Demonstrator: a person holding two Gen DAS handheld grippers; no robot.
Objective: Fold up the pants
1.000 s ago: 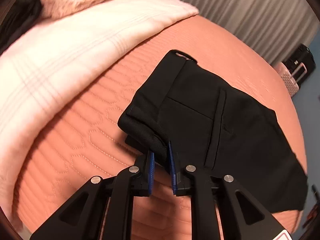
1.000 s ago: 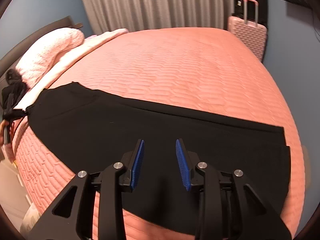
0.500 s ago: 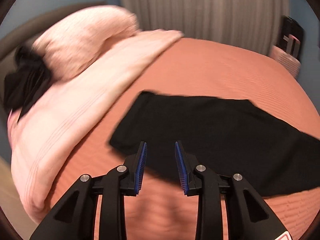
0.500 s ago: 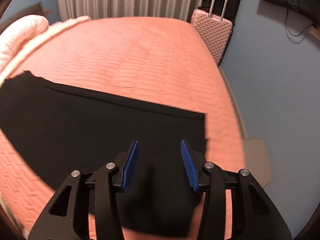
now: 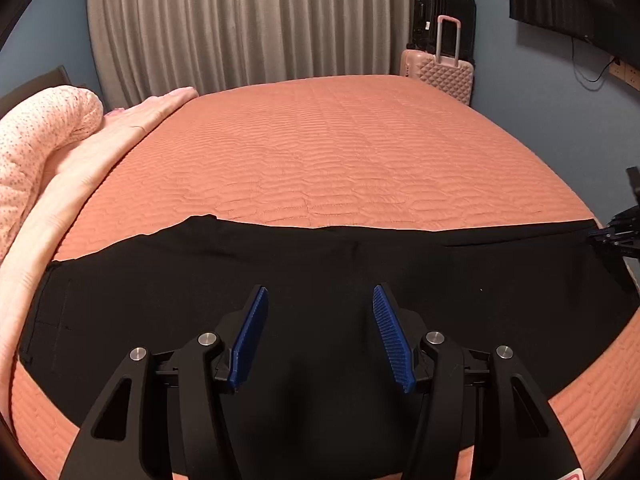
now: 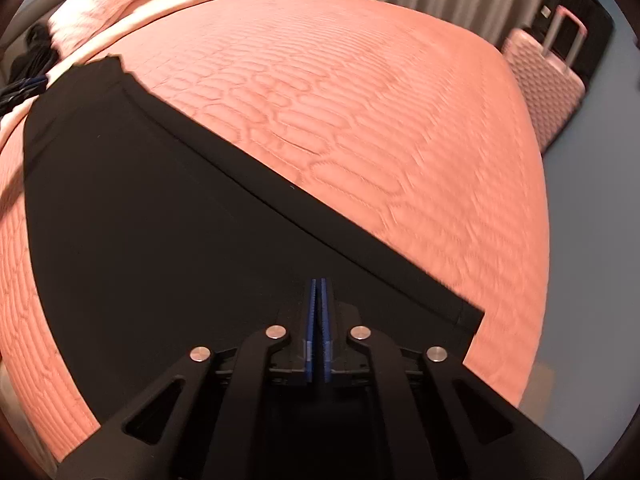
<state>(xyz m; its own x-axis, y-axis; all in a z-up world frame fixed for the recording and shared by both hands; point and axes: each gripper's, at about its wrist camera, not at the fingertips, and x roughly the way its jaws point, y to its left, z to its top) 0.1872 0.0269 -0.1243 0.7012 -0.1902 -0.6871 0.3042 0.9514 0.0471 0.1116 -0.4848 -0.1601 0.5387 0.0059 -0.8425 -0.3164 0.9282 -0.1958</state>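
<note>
Where a second ago the left gripper (image 5: 316,336) pinched the waist corner of the pants (image 5: 320,280), its blue fingers (image 5: 248,340) now stand wide apart, holding nothing, above the middle of the garment. Half a second ago they were narrower and sat nearer the waist end. Pants lie flat, lengthwise along the near edge of the bed (image 5: 340,152), waistband toward the left by the pale pink blanket (image 5: 80,168), leg hems toward the right.

Right gripper (image 6: 319,312) has changed the other way: spread open over the cloth in both earlier frames, its fingers (image 6: 312,320) are now pressed together low over the pants (image 6: 160,240) near the hem end. The pads meet with no visible gap; whether any fabric is caught between them cannot be told from this view. Right view has swung to look diagonally up the leg, with the hem corner at lower right and the waist far upper left. It is slightly blurred.

In the left view the right gripper (image 5: 616,236) shows at the far right edge, at the hem.

Beyond the bed: grey curtain (image 5: 248,24), a pink suitcase (image 5: 440,72), a black suitcase (image 5: 444,12) behind it
</note>
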